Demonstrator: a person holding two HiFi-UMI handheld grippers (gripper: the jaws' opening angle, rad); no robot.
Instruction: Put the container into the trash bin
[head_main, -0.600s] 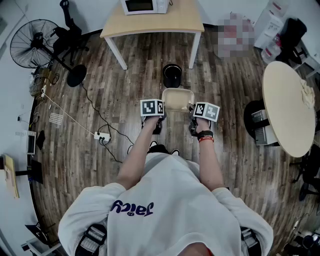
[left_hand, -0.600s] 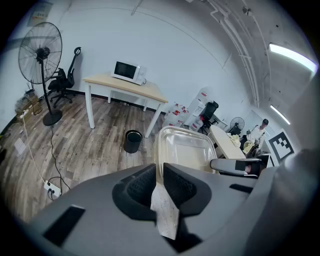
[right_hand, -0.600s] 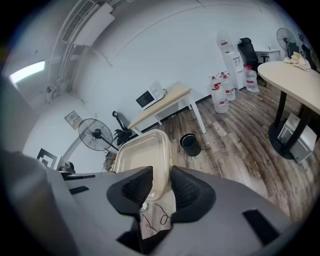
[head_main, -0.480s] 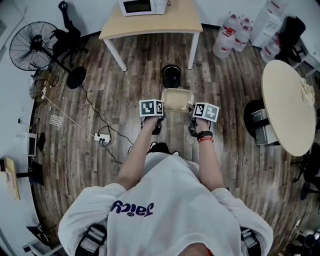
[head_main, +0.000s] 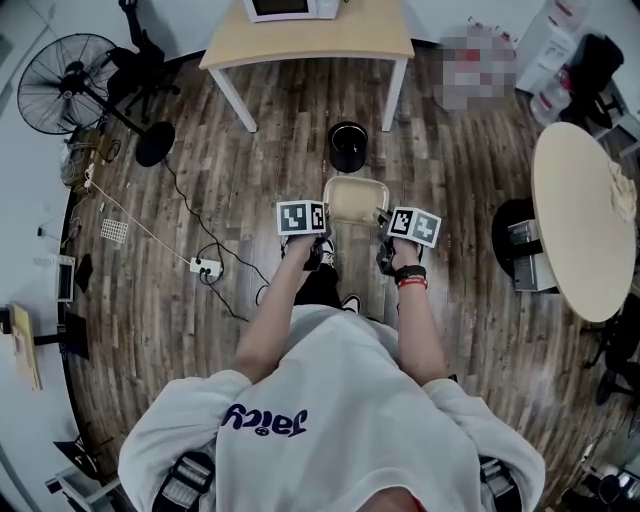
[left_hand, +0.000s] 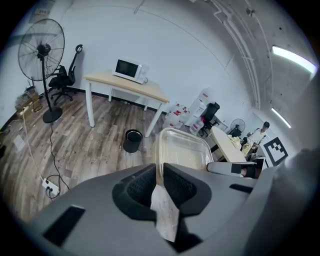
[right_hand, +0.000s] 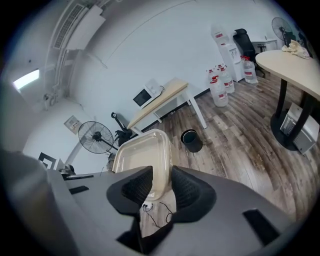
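Note:
A clear, empty plastic container (head_main: 355, 200) is held level above the wooden floor between both grippers. My left gripper (head_main: 320, 230) is shut on its left rim, and the pads pinch the thin edge (left_hand: 159, 170) in the left gripper view. My right gripper (head_main: 384, 234) is shut on the right rim (right_hand: 163, 175). The black round trash bin (head_main: 347, 147) stands on the floor just beyond the container, near the table leg. It also shows as the bin (left_hand: 132, 141) and the bin (right_hand: 191, 140), ahead of the jaws and apart from the container.
A light wooden table (head_main: 300, 45) with a microwave stands behind the bin. A floor fan (head_main: 65, 85) and an office chair are at the far left, and a cable with a power strip (head_main: 206, 267) lies on the floor at left. A round table (head_main: 585, 215) is at the right.
The person has put one foot forward under the container. Both grippers keep their hold, and the container stays in the same place between them.

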